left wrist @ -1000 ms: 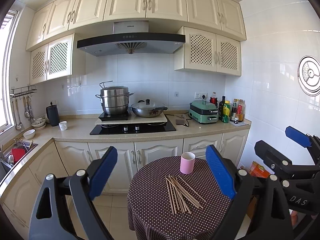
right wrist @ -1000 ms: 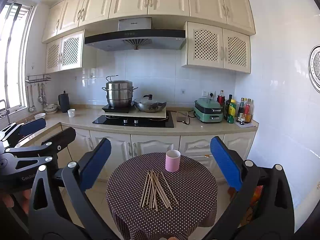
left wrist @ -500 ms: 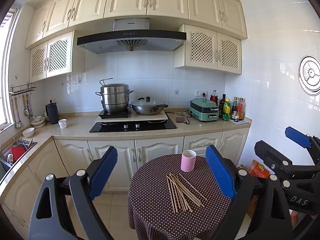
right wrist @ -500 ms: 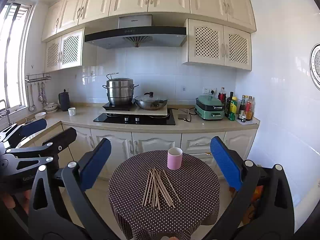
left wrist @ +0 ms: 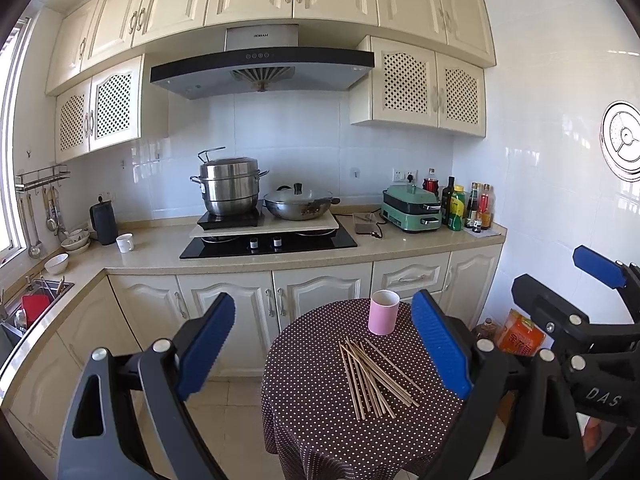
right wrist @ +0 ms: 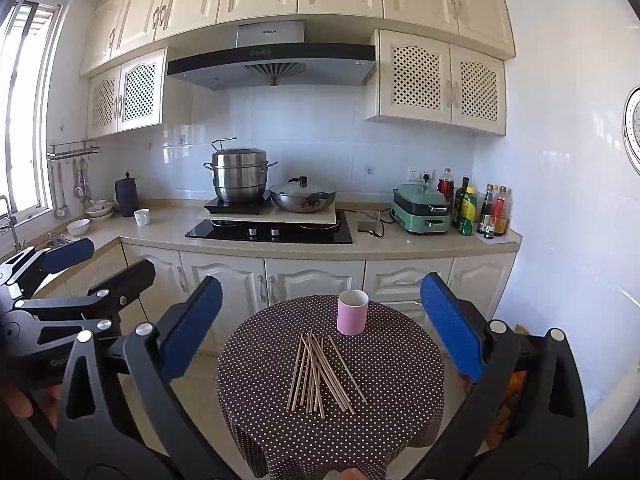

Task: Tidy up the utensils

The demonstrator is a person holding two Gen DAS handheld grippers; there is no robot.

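Note:
Several wooden chopsticks (left wrist: pixel 374 376) (right wrist: pixel 320 372) lie loose in a pile on a small round table (left wrist: pixel 312 420) (right wrist: pixel 400 368) with a brown dotted cloth. A pink cup (left wrist: pixel 384 312) (right wrist: pixel 352 312) stands upright just behind the pile. My left gripper (left wrist: pixel 324 348) is held above and short of the table, open, with nothing between its blue pads. My right gripper (right wrist: pixel 320 324) is likewise open and empty, well back from the chopsticks. Each gripper shows at the edge of the other's view.
Behind the table runs a kitchen counter (right wrist: pixel 400 246) with a hob, a steel steamer pot (right wrist: pixel 240 178), a wok (right wrist: pixel 304 198), a green appliance (right wrist: pixel 422 208) and bottles (right wrist: pixel 496 212). A sink (left wrist: pixel 32 300) is at the left. An orange packet (left wrist: pixel 520 332) lies on the floor at right.
Both views have tilted slightly upward and drawn a little nearer, so the table sits lower in frame. Both grippers stay open; chopsticks and cup have not moved.

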